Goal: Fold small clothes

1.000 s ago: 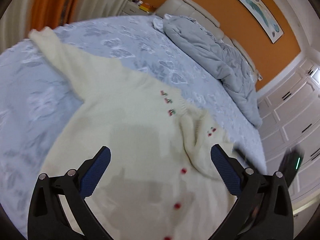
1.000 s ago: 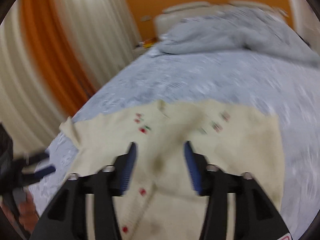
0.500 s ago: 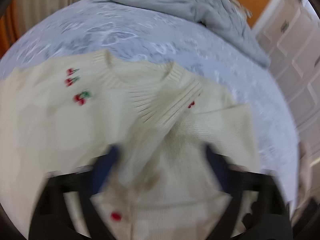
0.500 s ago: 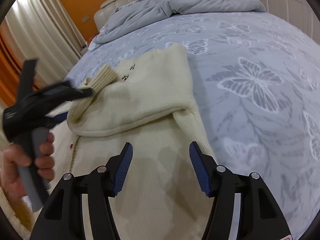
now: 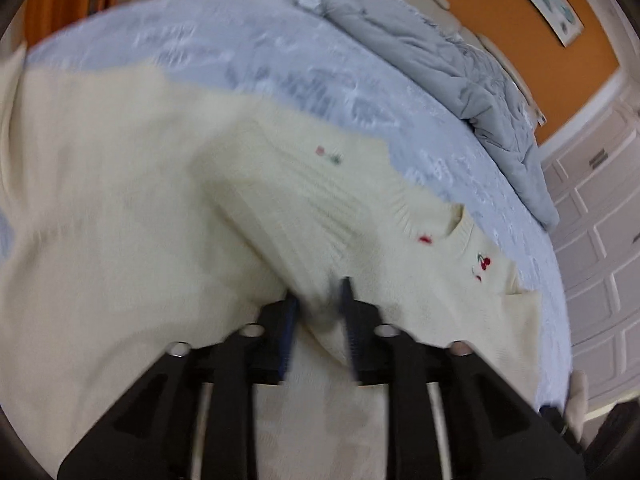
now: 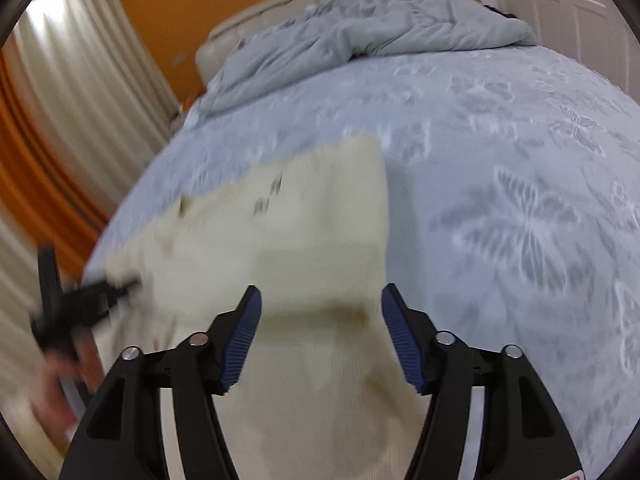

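Cardigan [image 5: 168,216] lies spread on the bed [image 6: 500,152], its sleeve [image 5: 304,232] pinched in the left hand-held gripper [image 5: 318,312] and apparently being drawn across the body, the sleeve fold in progress. Right hand-held gripper [image 6: 320,336] hovers spread over the far side. Half a second ago the left jaws were apart. Next: lay the sleeve flat, release.

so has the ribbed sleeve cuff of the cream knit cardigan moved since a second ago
Yes. The left gripper pinches the ribbed sleeve cuff, drawn leftward off the cherry-embroidered collar.
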Available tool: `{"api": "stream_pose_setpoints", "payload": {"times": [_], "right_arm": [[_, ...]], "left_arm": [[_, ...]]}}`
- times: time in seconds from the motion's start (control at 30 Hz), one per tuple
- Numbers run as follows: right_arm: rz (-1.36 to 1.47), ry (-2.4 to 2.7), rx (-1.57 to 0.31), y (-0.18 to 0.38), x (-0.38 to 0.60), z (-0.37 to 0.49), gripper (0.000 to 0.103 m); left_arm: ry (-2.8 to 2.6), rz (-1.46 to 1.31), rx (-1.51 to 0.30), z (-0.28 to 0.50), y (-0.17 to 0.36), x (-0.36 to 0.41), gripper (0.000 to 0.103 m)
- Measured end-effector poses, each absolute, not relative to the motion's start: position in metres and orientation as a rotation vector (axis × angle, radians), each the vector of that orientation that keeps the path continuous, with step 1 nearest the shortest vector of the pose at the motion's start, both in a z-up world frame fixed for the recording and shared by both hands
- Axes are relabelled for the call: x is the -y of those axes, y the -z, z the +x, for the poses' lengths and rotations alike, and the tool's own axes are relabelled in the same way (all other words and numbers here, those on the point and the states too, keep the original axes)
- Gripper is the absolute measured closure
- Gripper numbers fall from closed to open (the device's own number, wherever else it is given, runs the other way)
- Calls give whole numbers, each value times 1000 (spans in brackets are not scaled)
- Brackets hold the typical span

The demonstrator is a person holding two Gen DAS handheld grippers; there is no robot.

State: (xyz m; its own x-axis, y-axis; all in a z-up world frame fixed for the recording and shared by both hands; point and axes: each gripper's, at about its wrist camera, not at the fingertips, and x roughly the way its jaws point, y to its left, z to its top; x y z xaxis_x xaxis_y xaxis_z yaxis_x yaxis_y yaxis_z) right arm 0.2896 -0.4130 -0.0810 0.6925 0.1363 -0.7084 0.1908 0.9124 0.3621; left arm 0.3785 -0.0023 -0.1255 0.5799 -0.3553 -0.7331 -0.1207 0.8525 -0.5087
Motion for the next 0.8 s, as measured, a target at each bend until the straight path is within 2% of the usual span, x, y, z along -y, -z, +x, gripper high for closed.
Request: {"api": "stream_pose_setpoints", "payload": {"times": [0.03, 0.1, 0.17, 0.2, 0.23, 0.27, 0.3, 0.37, 0.4, 0.47, 0.5, 0.53, 0.57, 0.6, 0.63, 0.7, 0.73, 0.77, 0.8], "right_arm": [[432, 55, -847, 87, 419, 304, 27], [424, 117, -975, 112, 427, 335, 29], [480, 47, -1033, 130, 426, 354, 88], [486, 57, -1002, 122, 427, 354, 89], [507, 53, -942, 111, 431, 351, 91], [554, 61, -867, 101, 441, 343, 92], [556, 88, -854, 103, 447, 341, 93], [508, 168, -963, 136, 455, 346, 91], [514, 160, -942, 141, 456, 342, 92], [479, 214, -936, 125, 454, 335, 72], [459, 233, -931, 115, 449, 329, 72], [437, 224, -912, 105, 444, 320, 72], [400, 192, -890, 93, 434, 306, 72], [356, 165, -886, 84, 422, 294, 71], [303, 123, -886, 77, 407, 278, 66], [231, 66, -884, 73, 386, 249, 57], [196, 48, -889, 75, 374, 234, 53], [165, 32, -901, 77, 361, 216, 53], [162, 14, -913, 80, 353, 201, 53]], "left_arm": [[153, -579, -945, 378, 125, 3, 62], [158, -611, -927, 378, 124, 7, 54], [144, -606, -930, 379, 124, 13, 55], [143, -595, -928, 381, 124, 15, 59], [157, -580, -927, 380, 124, 15, 74], [162, -567, -929, 382, 123, 15, 78], [155, -543, -942, 383, 126, 17, 78], [163, -519, -957, 386, 132, 18, 75], [172, -493, -949, 385, 133, 20, 75], [182, -431, -936, 380, 127, 23, 75], [183, -439, -917, 375, 118, 17, 74], [186, -472, -885, 369, 110, 6, 69], [185, -517, -842, 360, 102, -10, 56], [171, -543, -815, 353, 96, -25, 48], [131, -573, -775, 343, 87, -51, 36], [50, -602, -747, 337, 78, -95, 26], [-27, -622, -753, 339, 76, -130, 15], [-81, -640, -762, 342, 76, -152, 10], [-148, -662, -772, 347, 75, -178, 9]]}}
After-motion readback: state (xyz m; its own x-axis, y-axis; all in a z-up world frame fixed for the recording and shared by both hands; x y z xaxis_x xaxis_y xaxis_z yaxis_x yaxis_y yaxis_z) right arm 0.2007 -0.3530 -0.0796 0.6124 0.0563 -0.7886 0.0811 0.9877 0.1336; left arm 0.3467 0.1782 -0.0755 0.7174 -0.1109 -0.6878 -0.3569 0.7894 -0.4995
